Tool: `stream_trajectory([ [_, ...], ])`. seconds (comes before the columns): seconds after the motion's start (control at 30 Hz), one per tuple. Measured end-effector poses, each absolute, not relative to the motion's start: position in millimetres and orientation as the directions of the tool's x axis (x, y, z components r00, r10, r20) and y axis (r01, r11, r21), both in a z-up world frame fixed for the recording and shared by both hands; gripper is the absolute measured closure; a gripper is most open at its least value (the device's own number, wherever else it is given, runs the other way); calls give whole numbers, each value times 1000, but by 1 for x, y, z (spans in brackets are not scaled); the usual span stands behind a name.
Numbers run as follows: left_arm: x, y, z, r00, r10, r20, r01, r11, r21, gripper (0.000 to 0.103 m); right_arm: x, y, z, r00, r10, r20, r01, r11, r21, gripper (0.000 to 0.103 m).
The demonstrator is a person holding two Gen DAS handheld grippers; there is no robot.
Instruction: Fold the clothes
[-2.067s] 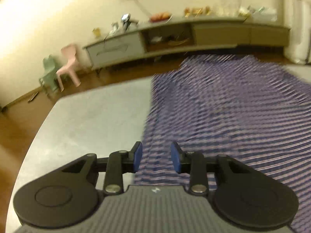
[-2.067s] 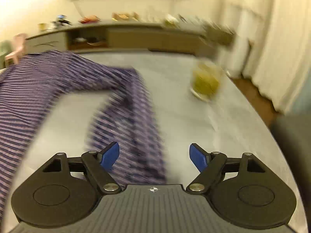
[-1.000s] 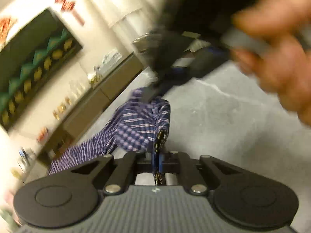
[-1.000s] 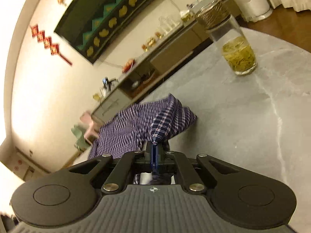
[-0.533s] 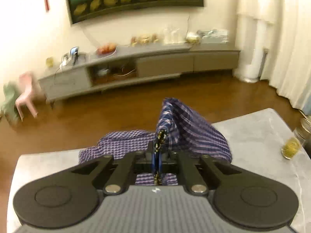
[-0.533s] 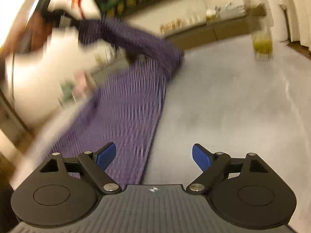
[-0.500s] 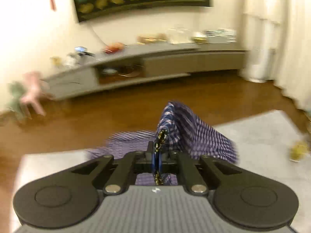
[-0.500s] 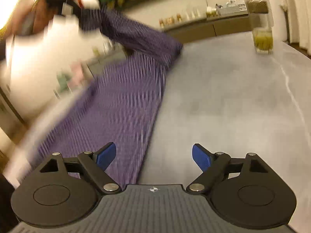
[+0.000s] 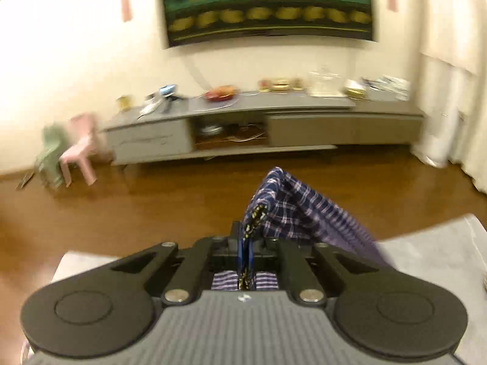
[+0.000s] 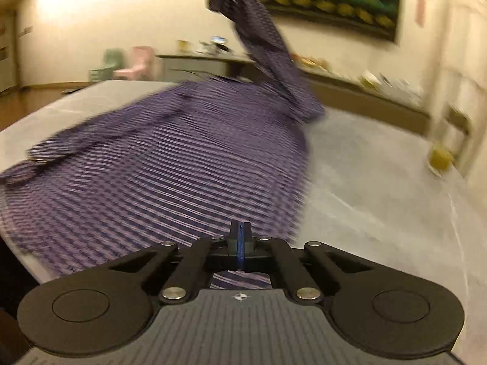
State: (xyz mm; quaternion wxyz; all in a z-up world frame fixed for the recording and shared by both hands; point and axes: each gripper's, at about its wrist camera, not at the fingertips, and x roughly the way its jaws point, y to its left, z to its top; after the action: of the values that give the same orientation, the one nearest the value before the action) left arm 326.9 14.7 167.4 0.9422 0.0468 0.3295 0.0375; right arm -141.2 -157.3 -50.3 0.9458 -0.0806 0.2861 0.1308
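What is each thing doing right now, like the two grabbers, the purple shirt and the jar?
left gripper: shut, pinching a raised bit of the shirt.
right gripper: shut, low over the shirt's near edge; whether it pinches cloth is unclear.
plaid shirt: mostly spread on the table, one part lifted high.
table: grey top, partly covered by the shirt.
jar: upright near the table's far edge, blurred.

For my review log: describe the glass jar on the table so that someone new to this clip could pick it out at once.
Start at the grey marble table in the right wrist view and go to its far right edge, past the purple plaid shirt spread over its left half. The glass jar stands there alone, apart from the cloth. It is blurred, but its yellow-green contents mark it out as the only thing on the table besides the shirt.
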Motion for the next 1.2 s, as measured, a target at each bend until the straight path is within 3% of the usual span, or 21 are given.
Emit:
stream_trajectory([
  [0.13,336,63,129,733,175,-657,-109,984,140,100,-140,-123,-54,779,269,-567,-391,915,-103,103],
  [0.23,340,76,111,730,122,-672,-79,992,95,100,-131,-134,-56,793,215,-571,-328,939,-102,101],
  [0.3,343,78,103,735,82,-673,-51,997,66,100,-126,-148,-57,801,159,-577,-260,961,-96,83],
  [0.37,343,72,104,750,49,-660,-20,999,51,100,-124,-161,-59,809,89,-581,-179,979,-99,32],
  [0.43,346,66,107,767,18,-642,7,999,36,100,-122,-177,-61,805,21,-593,-94,991,-92,24],
  [0.53,347,48,123,799,-34,-600,51,999,12,99,-121,-193,-74,763,16,-646,-57,997,-44,27],
  [0.57,347,41,131,811,-51,-583,67,998,5,99,-122,-198,-78,748,22,-663,-50,998,-24,37],
  [0.63,348,26,146,832,-86,-548,98,995,-6,99,-128,-202,-80,737,38,-675,-55,998,-4,43],
  [0.73,348,0,176,863,-126,-489,140,990,-10,99,-137,-197,-76,744,48,-667,-85,996,-24,103],
  [0.83,347,-15,200,886,-127,-445,147,989,10,99,-145,-180,-64,782,54,-621,-134,988,-82,103],
  [1.07,364,-7,188,879,106,-466,-21,983,185,99,-146,-109,-48,802,161,-575,-350,907,-235,103],
  [1.2,370,11,152,841,198,-504,-69,962,263,99,-133,-120,-39,768,228,-598,-395,904,-162,103],
])
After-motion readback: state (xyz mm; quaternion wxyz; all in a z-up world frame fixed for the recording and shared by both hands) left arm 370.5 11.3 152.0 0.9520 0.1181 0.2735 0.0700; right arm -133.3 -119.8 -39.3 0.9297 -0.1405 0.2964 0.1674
